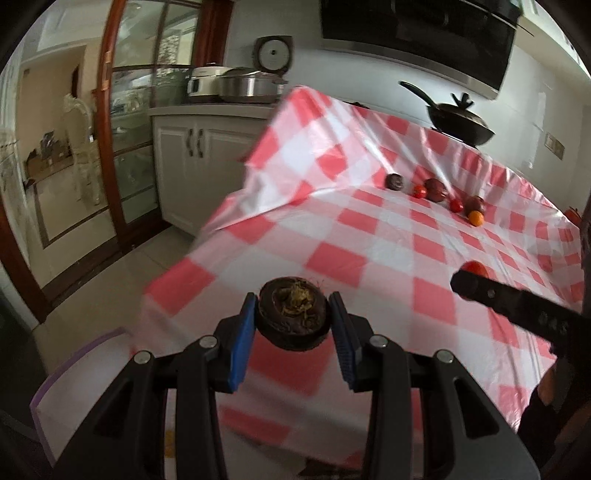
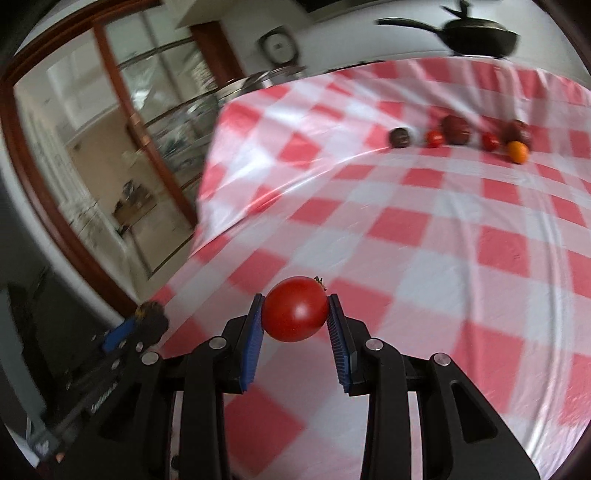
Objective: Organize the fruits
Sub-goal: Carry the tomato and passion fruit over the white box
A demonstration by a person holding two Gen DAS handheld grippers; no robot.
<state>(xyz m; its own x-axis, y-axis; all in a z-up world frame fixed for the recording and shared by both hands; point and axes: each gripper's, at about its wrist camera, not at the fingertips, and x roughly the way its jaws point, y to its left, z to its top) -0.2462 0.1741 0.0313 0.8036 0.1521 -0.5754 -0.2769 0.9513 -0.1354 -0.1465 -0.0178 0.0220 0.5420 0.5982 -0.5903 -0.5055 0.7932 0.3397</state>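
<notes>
Fruits row (image 2: 458, 134) sits at 1 o'clock; right fingers (image 2: 295, 314) clamp round red tomato (image 2: 294, 309), left fingers (image 1: 293, 314) clamp dark wrinkled fruit (image 1: 293, 317).

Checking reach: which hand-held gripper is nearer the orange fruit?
Right. The right hand-held gripper lies between the left hand-held gripper and the orange fruit.

Left wrist cam sits behind its own fingers, angled down across the checked tablecloth (image 1: 369, 236) toward the far row of fruit (image 1: 436, 190). Right wrist cam: same setup, same heading, slightly nearer (more blur). Both share the row, the black pan (image 2: 476, 35) and the glass door (image 1: 122, 122).
</notes>
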